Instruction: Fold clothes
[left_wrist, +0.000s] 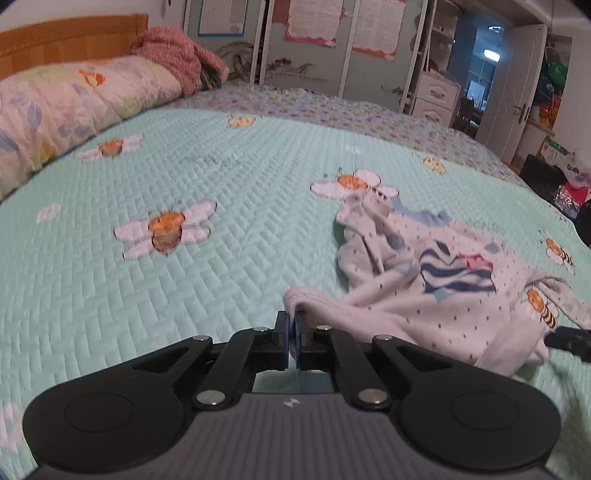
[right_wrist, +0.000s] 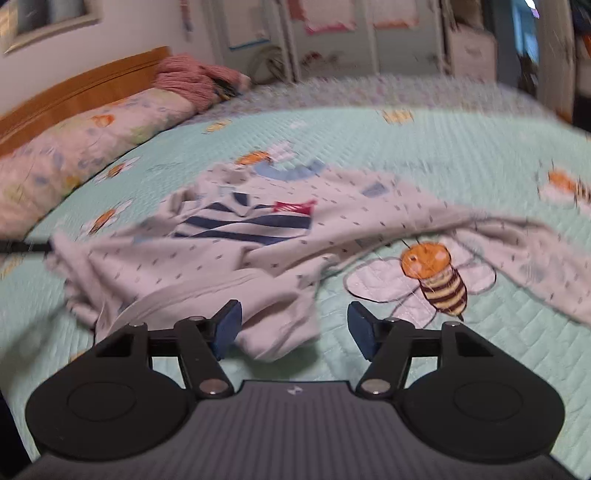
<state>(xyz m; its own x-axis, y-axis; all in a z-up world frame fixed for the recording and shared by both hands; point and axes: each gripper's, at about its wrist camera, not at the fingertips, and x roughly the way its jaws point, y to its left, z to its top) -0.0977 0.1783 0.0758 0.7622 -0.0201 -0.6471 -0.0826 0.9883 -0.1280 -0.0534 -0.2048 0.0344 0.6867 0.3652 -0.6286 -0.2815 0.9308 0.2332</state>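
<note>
My left gripper (left_wrist: 291, 334) is clenched on a hem of the shirt (left_wrist: 436, 280) crumpled on the bed (left_wrist: 221, 177); my right gripper (right_wrist: 293, 328), released, must next pinch the hem.

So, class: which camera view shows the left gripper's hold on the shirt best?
The left wrist view: the left gripper is shut on a bunched edge of the shirt, sharp and close up. The right wrist view is blurred and shows only a dark tip at the shirt's left edge, with no pinch visible.
</note>
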